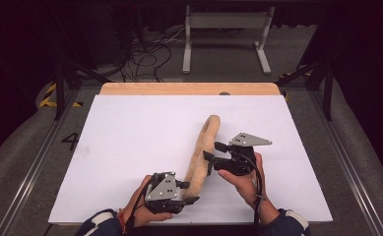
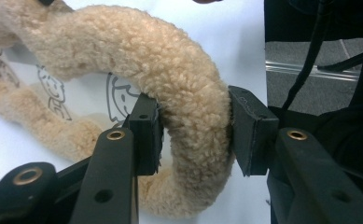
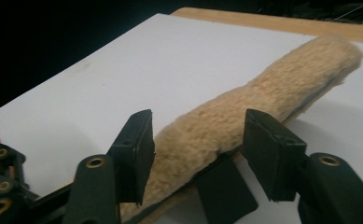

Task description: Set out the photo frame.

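**Fleece ring lying between both sets of jaws**

A white table (image 1: 130, 147) is carrying a tan fleece ring (image 1: 202, 147), stretching away from its near edge. The left gripper (image 2: 195, 135) is clenching the ring's near bend between its pads. The right gripper (image 3: 198, 149) is standing released, jaws straddling the ring's long side without pressing.

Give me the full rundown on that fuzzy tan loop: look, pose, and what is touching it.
The fuzzy tan loop looks like curly sherpa-type fleece, a thick padded band closed into a long, narrow ring. It lies on the white table, running from the near edge away toward the middle. In the left gripper view a pale lining with cartoon line drawings shows inside it. The left gripper has its pads pressed on both sides of the near bend. The right gripper straddles the middle stretch, jaws apart with gaps either side.
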Available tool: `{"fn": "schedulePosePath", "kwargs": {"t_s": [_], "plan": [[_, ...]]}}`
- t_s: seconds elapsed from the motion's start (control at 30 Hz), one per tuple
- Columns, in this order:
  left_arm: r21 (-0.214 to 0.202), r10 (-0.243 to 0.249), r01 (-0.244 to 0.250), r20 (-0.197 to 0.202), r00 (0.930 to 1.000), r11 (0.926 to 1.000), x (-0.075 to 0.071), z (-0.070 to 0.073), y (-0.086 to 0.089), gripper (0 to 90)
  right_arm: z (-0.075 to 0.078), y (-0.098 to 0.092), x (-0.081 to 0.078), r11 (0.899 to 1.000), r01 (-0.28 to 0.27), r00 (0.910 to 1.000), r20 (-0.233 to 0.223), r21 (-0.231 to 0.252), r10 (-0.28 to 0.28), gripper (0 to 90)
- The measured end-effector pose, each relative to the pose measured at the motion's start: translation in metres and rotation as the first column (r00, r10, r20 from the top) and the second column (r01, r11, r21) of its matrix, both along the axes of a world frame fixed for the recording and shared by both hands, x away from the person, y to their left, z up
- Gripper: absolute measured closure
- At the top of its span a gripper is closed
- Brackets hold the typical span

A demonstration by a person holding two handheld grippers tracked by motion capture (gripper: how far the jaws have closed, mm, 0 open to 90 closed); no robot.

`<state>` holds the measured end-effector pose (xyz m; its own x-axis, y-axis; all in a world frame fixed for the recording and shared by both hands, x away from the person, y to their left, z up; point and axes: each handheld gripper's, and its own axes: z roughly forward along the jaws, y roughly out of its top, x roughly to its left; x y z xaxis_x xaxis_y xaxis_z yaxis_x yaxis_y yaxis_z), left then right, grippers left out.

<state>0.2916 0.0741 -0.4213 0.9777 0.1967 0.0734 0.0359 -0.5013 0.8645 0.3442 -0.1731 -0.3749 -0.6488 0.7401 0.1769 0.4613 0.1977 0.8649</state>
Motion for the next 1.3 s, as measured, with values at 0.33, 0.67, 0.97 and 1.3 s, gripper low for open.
{"fn": "schedulePosePath", "kwargs": {"t_s": [0.33, 0.67, 0.97, 1.3], "plan": [[-0.047, -0.005, 0.004, -0.014, 0.9999, 0.9989, 0.0, -0.003, -0.021, 53.2, -0.001, 0.009, 0.018, 0.999, 0.012, 0.9813, -0.191, -0.043, -0.02, 28.1], [0.016, -0.014, 0.014, -0.009, 0.9999, 0.9998, -0.004, 0.002, 0.02, 29.6, -0.006, 0.019, 0.042, 0.997, -0.021, 0.94, -0.341, -0.07, -0.004, 31.3], [0.047, 0.312, -0.31, -0.046, 0.9491, 0.9497, 0.002, -0.015, 0.117, 18.4, 0.001, 0.021, 0.052, 0.99, -0.079, 0.9065, -0.422, -0.121, 0.021, 36.4], [-0.002, 0.386, -0.39, -0.121, 0.9143, 0.921, -0.002, -0.023, 0.148, 17.9, 0.007, 0.017, 0.054, 0.983, -0.12, 0.9048, -0.423, -0.143, 0.049, 44.9]]}}
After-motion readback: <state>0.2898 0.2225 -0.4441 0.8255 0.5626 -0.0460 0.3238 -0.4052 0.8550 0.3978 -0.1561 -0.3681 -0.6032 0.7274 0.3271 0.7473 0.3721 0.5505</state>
